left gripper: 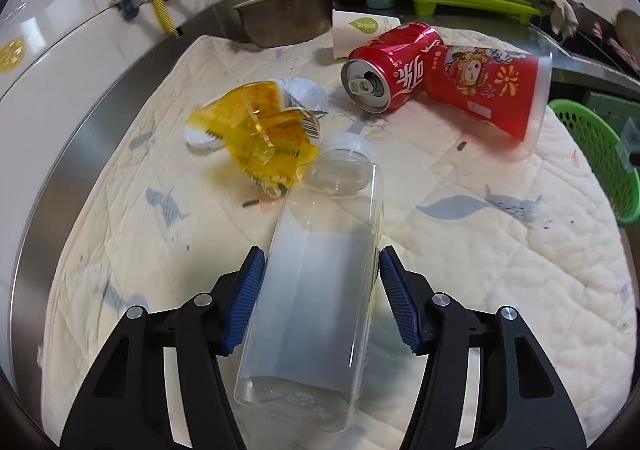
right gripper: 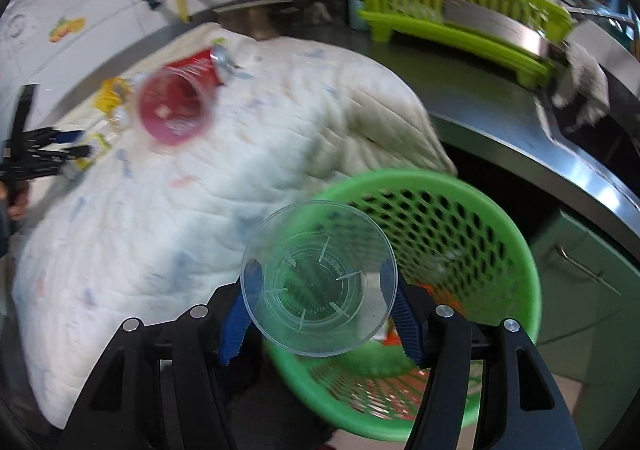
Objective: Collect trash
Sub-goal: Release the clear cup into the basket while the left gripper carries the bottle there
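In the left wrist view, the left tool (left gripper: 322, 290) reaches forward low over the quilted cloth (left gripper: 500, 250), and its blue pads press both sides of a clear plastic bottle (left gripper: 316, 270). Beyond it lie a yellow wrapper (left gripper: 260, 129), a red can (left gripper: 388, 69) and a red cup (left gripper: 484, 89).

In the right wrist view, the right tool (right gripper: 320, 306) clamps a clear plastic cup (right gripper: 320, 278) just above the green basket (right gripper: 512, 234). Only this view shows the basket's inside and the steel bench (right gripper: 520, 145) with a green dish rack (right gripper: 440, 9).
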A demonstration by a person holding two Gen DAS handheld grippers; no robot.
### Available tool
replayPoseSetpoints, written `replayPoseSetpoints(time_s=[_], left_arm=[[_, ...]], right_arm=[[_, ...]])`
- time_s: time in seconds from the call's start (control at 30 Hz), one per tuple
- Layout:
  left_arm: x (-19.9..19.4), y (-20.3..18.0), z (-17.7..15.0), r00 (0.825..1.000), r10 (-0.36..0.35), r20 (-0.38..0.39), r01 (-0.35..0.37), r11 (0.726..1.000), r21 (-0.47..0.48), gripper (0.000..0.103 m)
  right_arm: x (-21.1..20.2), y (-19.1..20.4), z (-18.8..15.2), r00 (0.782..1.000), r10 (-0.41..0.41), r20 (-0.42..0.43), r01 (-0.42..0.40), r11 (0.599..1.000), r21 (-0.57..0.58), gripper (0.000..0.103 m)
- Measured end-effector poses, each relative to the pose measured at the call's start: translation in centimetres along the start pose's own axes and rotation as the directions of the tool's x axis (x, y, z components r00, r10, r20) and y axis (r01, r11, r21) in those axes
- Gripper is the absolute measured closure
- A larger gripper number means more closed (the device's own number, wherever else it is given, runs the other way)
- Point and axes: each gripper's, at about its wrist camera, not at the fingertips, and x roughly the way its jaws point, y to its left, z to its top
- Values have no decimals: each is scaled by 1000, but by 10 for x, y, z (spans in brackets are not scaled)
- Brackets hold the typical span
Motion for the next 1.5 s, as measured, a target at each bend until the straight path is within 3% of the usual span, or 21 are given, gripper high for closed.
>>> replayPoseSetpoints(time_s=[0.3,0.5,0.57,0.73,0.97,1.23,1.5], left_arm=[[-41,-24,-16,998,-30,52,35,995,-98,48],[-66,-54,-14,992,-70,106,80,992,-98,49],[-71,-66,-10,986,-107,125,120,988,-102,49],[-78,-103,6,973,-169,159,180,982,-56,49],[-75,-170,40,937,-291,193,294,956,18,49],[-35,-276,79,903,-415,110,406,909,95,50],[32,-358,96,897,-438,-49,441,896,50,49]], right_arm=[[37,-54,-33,992,-75,-98,81,994,66,43],[60,-77,-52,985,-75,-157,93,990,107,41],[61,-83,-57,986,-69,-152,88,988,127,30],[54,-91,-63,989,-60,-132,79,987,142,28],[16,-98,-65,996,-69,-61,77,987,143,24],[-33,-110,-75,996,-89,25,85,986,143,22],[-73,-130,-92,990,-106,88,90,980,175,20]])
